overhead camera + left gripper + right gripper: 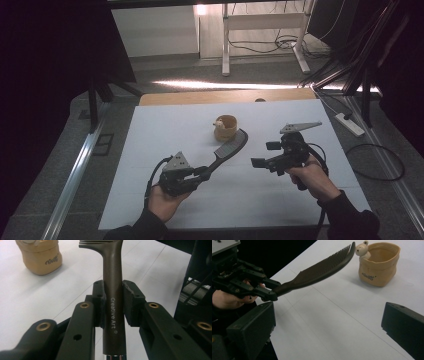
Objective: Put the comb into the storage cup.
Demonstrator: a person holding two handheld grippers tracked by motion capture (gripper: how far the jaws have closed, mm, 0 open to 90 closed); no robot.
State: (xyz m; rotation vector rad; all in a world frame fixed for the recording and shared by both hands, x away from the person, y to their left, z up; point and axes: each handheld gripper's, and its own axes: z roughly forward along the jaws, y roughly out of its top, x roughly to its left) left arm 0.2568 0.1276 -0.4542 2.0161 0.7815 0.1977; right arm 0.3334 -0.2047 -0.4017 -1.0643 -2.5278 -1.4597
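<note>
A: Where is the comb (228,148), and what holds it?

B: The left gripper (113,302) is clamped on its handle; the toothed end is raised over the white table (165,130), close to the bear-trimmed tan pot (379,263).

A: How should it handle?

B: Probably light, stiff plastic with a smooth, slippery handle; best gripped at the handle, away from the thin teeth. The right gripper (327,325) stands wide, holding nothing.
</note>
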